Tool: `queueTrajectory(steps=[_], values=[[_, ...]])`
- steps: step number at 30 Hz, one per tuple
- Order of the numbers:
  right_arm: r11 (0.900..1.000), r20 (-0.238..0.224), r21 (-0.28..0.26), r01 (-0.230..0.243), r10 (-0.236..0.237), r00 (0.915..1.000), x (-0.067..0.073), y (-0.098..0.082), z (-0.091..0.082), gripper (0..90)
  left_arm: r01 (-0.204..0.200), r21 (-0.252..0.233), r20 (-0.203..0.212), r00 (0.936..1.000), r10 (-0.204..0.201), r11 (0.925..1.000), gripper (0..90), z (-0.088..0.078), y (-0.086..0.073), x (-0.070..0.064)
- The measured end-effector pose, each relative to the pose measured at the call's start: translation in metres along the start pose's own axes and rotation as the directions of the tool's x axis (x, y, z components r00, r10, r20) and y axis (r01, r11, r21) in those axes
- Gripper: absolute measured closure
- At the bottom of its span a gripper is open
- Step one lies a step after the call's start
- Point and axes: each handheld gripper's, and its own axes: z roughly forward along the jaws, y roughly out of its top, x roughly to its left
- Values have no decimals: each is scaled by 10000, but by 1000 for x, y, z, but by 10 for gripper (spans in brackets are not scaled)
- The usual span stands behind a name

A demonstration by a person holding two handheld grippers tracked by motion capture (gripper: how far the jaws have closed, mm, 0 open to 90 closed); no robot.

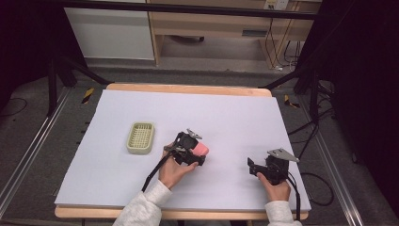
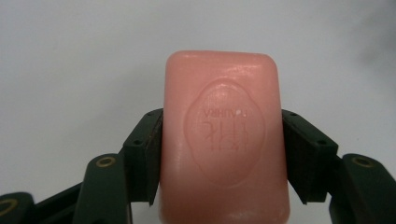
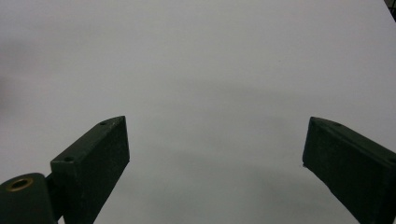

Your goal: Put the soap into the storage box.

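Left claw (image 2: pixel 223 154): clamped on the pink soap bar (image 2: pixel 224 140), one black jaw pressed against each long side of the bar; in the high view this claw (image 1: pixel 200 153) sits near the middle of the bench, in the person's left hand (image 1: pixel 173 170).
Soap bar: pink, rounded corners, with an oval stamp and raised lettering on the face turned toward the left claw's camera; the lettering reads upside down there. In the high view the bar (image 1: pixel 202 149) pokes out past the claw's tip, pointing toward the right side of the bench. Whether it touches the surface or hangs just above it cannot be told.
Right claw (image 3: pixel 215 154): jaws spread wide with nothing between them, just pale bench surface beyond; in the high view it (image 1: pixel 251 167) is held low over the bench near the front right corner by the person's right hand (image 1: pixel 277 188), with the grey three-cornered plate on top.
Soap dish (image 1: pixel 140 137): pale green, rectangular, with a slotted grid floor; it rests on the left half of the bench, well apart from the right claw and near the left claw, to that claw's left.
Bench (image 1: pixel 226 113): wooden top covered by a white sheet, with the wood showing along the far and near edges.
Sleeves: light grey, both coming in from the bottom edge of the high view.
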Motion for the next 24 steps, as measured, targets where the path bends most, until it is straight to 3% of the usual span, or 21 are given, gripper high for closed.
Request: queueTrajectory(steps=[10, 24], values=[[10000, -40, 36, -29, 29, 10000, 1, 0, 0, 76, 238, -565, -310, 9992, -255, 9981, 371, -36, -6, 22], [10000, -5, 48, 13, -13, 10000, 1, 0, 0, 76, 710, -1018, -702, 9944, -784, 9923, 371, -63, -13, 53]])
